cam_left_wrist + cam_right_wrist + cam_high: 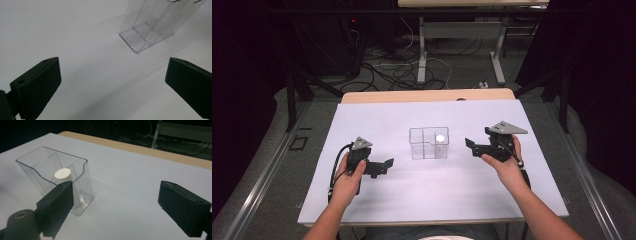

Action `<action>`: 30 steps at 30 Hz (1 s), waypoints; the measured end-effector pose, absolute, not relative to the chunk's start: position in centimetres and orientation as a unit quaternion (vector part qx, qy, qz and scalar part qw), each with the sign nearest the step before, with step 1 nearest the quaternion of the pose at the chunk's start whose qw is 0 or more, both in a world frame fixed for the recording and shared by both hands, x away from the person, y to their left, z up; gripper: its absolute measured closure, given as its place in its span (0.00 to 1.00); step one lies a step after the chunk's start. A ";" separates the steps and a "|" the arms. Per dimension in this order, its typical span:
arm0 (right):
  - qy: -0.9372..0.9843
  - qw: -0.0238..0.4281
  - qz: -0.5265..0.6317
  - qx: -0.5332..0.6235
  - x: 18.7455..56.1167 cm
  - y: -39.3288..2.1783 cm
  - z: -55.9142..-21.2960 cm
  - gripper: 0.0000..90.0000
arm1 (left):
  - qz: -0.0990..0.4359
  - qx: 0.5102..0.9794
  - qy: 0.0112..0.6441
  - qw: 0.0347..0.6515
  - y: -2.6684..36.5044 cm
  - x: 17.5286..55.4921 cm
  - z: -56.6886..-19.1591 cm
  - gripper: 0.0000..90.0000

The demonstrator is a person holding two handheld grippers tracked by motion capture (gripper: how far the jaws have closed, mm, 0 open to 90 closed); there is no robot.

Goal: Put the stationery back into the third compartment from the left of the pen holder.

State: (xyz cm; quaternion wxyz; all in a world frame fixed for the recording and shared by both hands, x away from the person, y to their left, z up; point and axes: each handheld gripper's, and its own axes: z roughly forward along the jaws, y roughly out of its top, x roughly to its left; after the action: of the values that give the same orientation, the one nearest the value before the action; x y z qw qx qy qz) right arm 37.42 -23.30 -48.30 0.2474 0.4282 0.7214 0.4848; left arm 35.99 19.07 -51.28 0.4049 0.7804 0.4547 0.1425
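Clear plastic box (428, 143), white cylinder (440, 138) inside

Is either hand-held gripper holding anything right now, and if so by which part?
Nothing is held. The left hand-held gripper and right hand-held gripper are both open and empty; the white cylinder stands in the clear divided container.

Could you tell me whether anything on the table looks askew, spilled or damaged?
Nothing stands out. The clear box sits upright on the white sheet, with the white cylinder standing upright in one compartment. Nothing is spilled or broken.
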 end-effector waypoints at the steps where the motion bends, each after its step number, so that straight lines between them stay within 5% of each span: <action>1: 0.721 0.249 0.482 0.430 37.4 -23.6 -48.4 0.13 | 0.145 0.780 0.456 0.404 19.2 36.0 -51.3 0.00; 8: 0.714 0.250 0.482 0.441 37.2 -25.1 -49.6 0.00 | 0.156 0.776 0.461 0.401 19.6 36.2 -51.5 0.00; 30: 0.705 0.260 0.436 0.496 38.2 -28.5 -52.6 0.00 | 0.157 0.768 0.480 0.394 20.2 36.4 -52.7 0.00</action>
State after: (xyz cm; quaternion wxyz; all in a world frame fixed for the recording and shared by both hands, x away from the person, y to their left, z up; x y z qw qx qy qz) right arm 38.17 -28.51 -52.57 0.2596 0.4957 0.7049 0.4359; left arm 36.39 20.20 -52.68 0.3939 0.7682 0.4799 0.1567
